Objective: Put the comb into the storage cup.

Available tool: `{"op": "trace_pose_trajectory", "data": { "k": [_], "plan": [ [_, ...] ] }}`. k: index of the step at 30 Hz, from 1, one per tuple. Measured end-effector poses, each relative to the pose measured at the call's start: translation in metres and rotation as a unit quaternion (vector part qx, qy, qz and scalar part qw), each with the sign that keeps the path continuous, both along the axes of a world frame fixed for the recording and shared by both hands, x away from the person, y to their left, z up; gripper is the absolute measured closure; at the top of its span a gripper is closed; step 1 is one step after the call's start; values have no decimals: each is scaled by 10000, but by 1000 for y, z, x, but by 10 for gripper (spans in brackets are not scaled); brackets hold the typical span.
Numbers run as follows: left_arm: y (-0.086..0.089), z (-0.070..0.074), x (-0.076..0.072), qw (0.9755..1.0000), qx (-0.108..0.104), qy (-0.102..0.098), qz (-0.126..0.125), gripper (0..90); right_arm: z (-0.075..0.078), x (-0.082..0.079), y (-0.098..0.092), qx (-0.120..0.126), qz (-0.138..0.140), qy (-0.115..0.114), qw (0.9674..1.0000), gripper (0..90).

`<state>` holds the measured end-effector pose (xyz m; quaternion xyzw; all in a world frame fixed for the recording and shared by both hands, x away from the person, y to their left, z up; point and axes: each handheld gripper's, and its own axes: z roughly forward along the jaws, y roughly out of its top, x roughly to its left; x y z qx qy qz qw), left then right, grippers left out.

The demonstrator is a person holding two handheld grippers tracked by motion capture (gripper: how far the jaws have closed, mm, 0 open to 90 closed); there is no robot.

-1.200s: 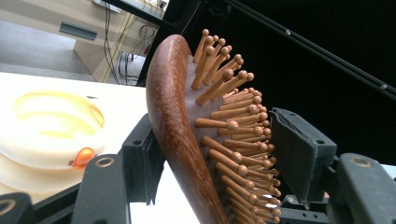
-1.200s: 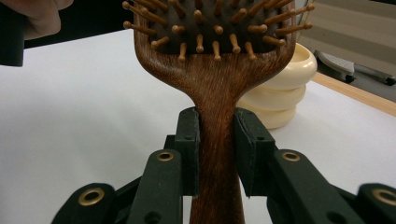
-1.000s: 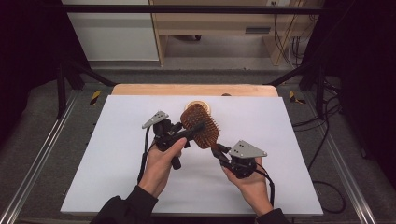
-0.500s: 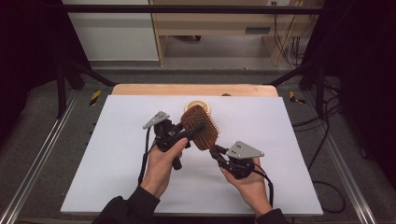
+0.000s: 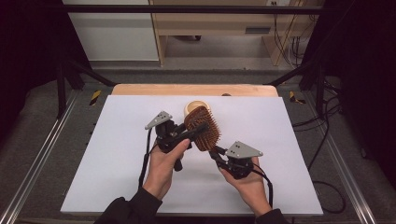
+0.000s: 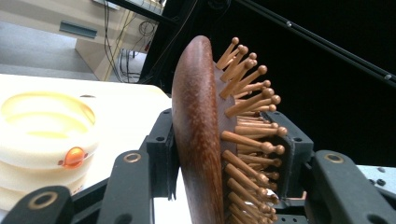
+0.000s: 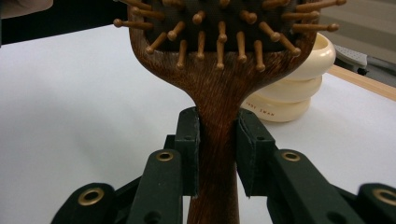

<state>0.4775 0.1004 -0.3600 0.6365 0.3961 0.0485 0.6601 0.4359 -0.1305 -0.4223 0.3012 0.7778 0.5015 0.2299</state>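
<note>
You have the hairbrush [image 5: 202,128] above the table [image 5: 116,154] center: right gripper [image 7: 217,154] clenched on its handle, left gripper [image 6: 229,158] jaws just closing across its head. Those bristles could flex and slip, dropping it toward the cream dish [image 5: 192,107] at 12 o'clock.

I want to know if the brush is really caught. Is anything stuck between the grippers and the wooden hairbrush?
No, nothing is in the way. The right gripper clamps the hairbrush by its handle, fingers against bare wood. The left gripper has just been closing on the brush head, one finger on its back, the other on the bristles.
</note>
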Motion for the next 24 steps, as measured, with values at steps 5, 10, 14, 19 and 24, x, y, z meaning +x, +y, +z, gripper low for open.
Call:
{"op": "trace_pose_trajectory", "data": {
  "k": [5, 10, 14, 19, 24],
  "plan": [
    [-1, 0, -1, 10000, 45, -15, -46, 519, -1, 1, 0, 2, 15, 32, 10000, 727],
    [-1, 0, -1, 10000, 29, -14, -52, 523, -2, 2, 0, 19, 22, 74, 10000, 726],
    [-2, 1, -1, 10000, 9, -21, -64, 525, -2, 2, 0, 46, 38, 88, 9999, 726],
    [-2, 1, -1, 10000, 27, -18, -70, 526, -3, 2, 0, 62, 65, 119, 9999, 725],
    [-2, 0, -1, 10000, 29, -9, -72, 527, -3, 3, 0, 104, 65, 160, 9998, 724]
  ]
}}
